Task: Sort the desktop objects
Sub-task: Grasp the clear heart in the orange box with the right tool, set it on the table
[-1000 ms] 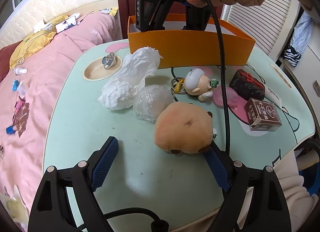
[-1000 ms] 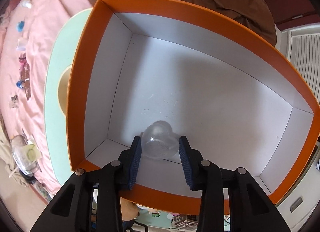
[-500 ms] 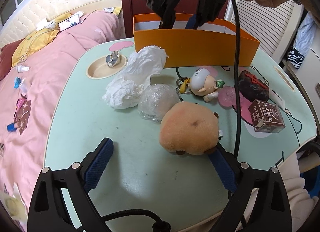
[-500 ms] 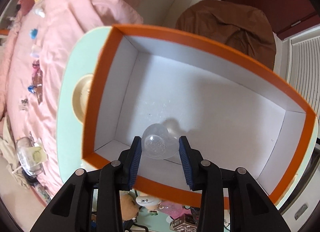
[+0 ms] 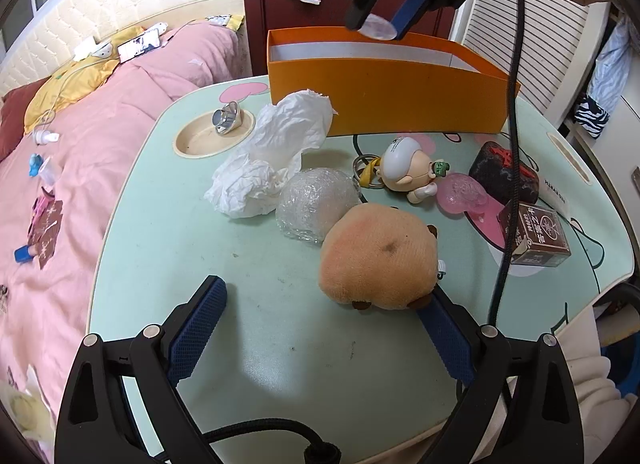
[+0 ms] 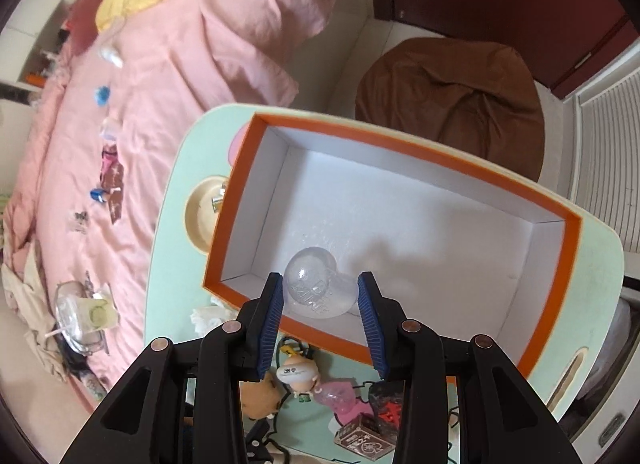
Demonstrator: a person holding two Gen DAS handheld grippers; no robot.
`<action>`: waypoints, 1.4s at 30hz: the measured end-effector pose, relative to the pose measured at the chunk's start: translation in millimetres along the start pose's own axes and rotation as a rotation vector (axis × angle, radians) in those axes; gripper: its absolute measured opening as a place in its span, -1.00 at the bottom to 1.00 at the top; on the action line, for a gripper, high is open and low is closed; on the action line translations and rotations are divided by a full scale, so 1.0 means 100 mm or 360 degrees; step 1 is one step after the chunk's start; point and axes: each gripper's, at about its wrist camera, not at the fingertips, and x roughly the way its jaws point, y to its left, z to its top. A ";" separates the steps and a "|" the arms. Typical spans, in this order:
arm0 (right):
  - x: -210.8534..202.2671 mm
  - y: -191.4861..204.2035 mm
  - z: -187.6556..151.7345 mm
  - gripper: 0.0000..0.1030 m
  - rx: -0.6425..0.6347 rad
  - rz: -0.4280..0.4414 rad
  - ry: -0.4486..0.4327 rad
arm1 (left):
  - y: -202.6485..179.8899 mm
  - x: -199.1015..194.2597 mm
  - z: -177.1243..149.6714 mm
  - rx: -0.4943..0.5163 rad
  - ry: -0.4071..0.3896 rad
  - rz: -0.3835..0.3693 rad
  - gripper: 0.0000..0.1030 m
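My right gripper (image 6: 320,283) is shut on a clear heart-shaped piece (image 6: 314,292) and holds it in the air above the near left corner of the orange box (image 6: 440,153). The left wrist view shows that gripper (image 5: 380,22) and the clear piece (image 5: 377,30) over the box's (image 5: 384,100) rim. The box has a bare white inside. My left gripper (image 5: 322,292) stands open low over the mint-green table (image 5: 200,244). A tan plush toy (image 5: 376,256) lies against its right finger (image 5: 444,328), with the left finger well away from it.
Crumpled white tissue (image 5: 276,156), a bubble-wrap ball (image 5: 316,200), a small figure keychain (image 5: 404,168), a pink heart (image 5: 460,196), a black-and-red block (image 5: 504,172) and a brown card box (image 5: 540,236) lie before the orange box. A black cable (image 5: 510,144) hangs across. A pink bed (image 5: 100,124) is on the left.
My right gripper has risen out of the orange box with the clear piece still between its pads. My left gripper's jaws spread a little wider early on and it stayed in place.
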 end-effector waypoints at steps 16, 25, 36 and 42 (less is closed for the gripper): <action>-0.47 -0.14 -0.60 -0.29 -0.0022 0.0105 -0.0232 | 0.03 -0.01 0.02 -0.0013 -0.0015 -0.0019 0.84; -0.09 -0.42 -1.53 -0.29 0.0070 0.0172 -0.0181 | 0.12 -0.28 0.10 -0.0083 -0.0238 -0.0207 0.84; 0.28 0.06 -1.96 -0.28 -0.0180 0.0152 -0.0380 | 1.07 -0.46 0.70 -0.0350 -0.0333 -0.0121 0.84; 0.27 0.13 -2.11 -0.27 -0.0226 0.0103 -0.0593 | 1.47 0.11 1.31 -0.0297 -0.0184 -0.0091 0.51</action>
